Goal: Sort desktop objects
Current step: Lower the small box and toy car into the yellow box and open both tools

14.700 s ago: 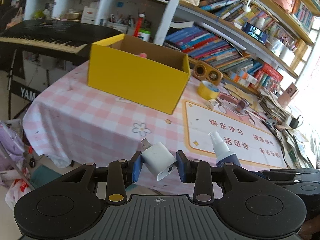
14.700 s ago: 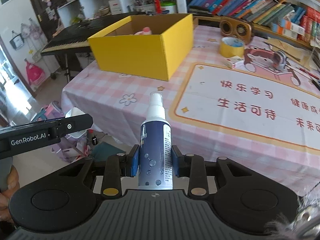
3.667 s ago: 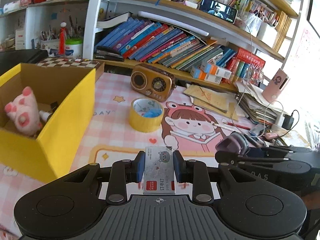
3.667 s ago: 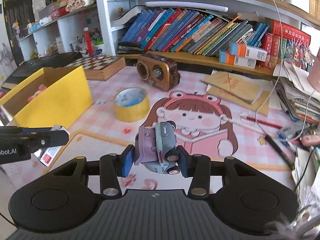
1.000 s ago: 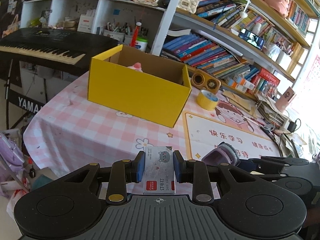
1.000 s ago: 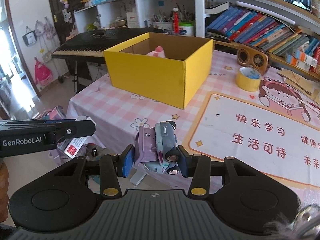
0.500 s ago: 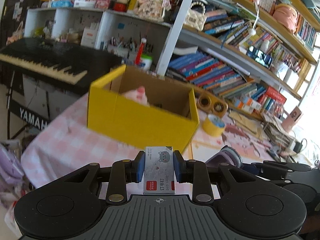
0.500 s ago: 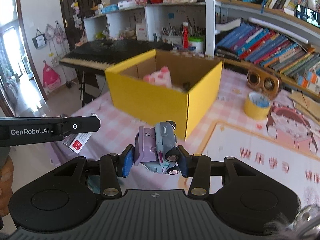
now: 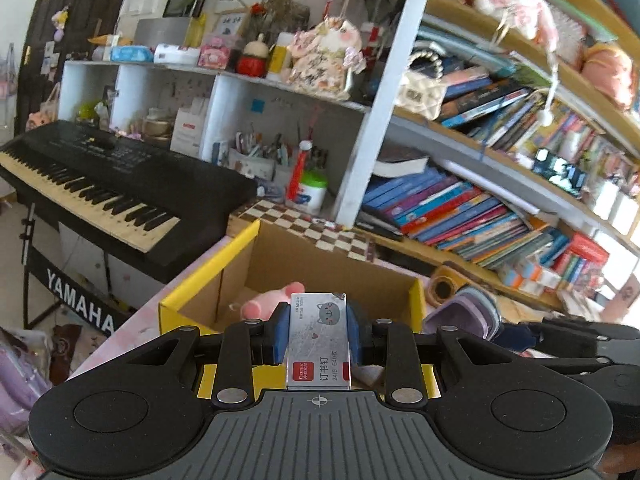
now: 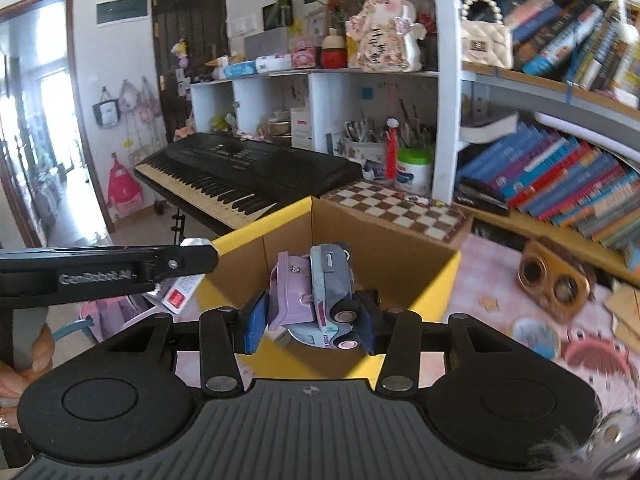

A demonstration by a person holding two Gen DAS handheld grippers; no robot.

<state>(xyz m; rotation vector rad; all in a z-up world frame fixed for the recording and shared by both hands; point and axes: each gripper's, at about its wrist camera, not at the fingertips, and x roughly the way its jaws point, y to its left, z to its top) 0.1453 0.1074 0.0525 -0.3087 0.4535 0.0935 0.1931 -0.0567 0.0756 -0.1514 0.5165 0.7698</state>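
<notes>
Cluttered bookshelf room, yellow box point(image 10: 434, 280) rim just ahead, toy car point(image 10: 316, 292) clamped above it

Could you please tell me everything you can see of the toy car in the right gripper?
The toy car is a small rounded model, lilac on one side and grey-blue on the other, with black wheels on pale hubs. It looks like plastic. It is tipped nose-up, clamped between the right gripper's blue pads, in front of the open yellow box.
</notes>
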